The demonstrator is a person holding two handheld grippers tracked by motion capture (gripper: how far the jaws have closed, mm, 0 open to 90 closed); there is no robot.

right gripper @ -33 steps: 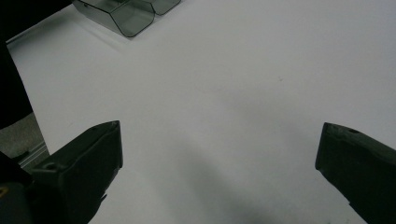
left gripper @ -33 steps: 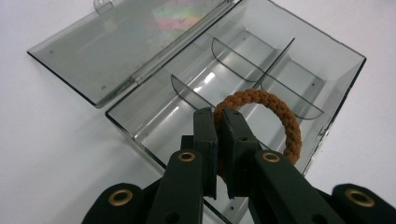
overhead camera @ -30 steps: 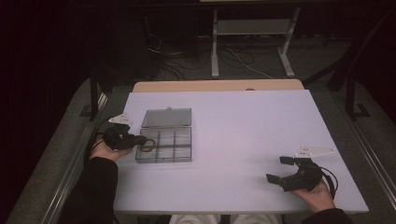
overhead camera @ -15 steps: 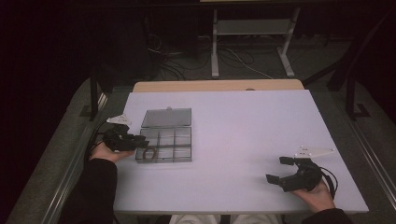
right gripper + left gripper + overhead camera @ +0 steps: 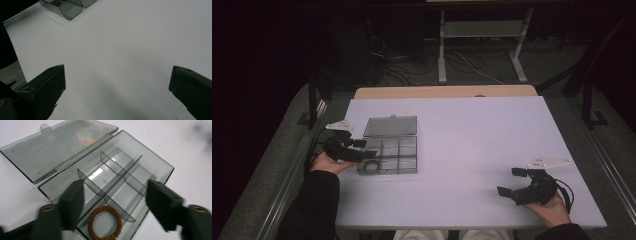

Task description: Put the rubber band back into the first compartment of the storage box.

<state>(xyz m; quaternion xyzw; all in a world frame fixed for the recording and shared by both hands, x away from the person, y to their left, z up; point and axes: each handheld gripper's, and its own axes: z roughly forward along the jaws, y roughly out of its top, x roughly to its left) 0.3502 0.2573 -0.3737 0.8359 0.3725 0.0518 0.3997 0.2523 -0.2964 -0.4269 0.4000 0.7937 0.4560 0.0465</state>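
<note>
Left claw (image 5: 112, 202) newly parted above brown ring (image 5: 105, 222), compartment box (image 5: 140, 162).

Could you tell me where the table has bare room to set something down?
The table is bare between the open compartment box and the right gripper, and along its far edge. It is crowded at the near left, where the left gripper sits over the box.

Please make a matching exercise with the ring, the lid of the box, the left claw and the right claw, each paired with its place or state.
1. brown ring
2. lid
3. left claw
4. right claw

a. folded back flat on the table
b. jaws just opened, nothing pressed between them, above the box
c. lying in a near compartment of the box
d. open over bare table, far from the box

Pairs: 1-c, 2-a, 3-b, 4-d
</note>
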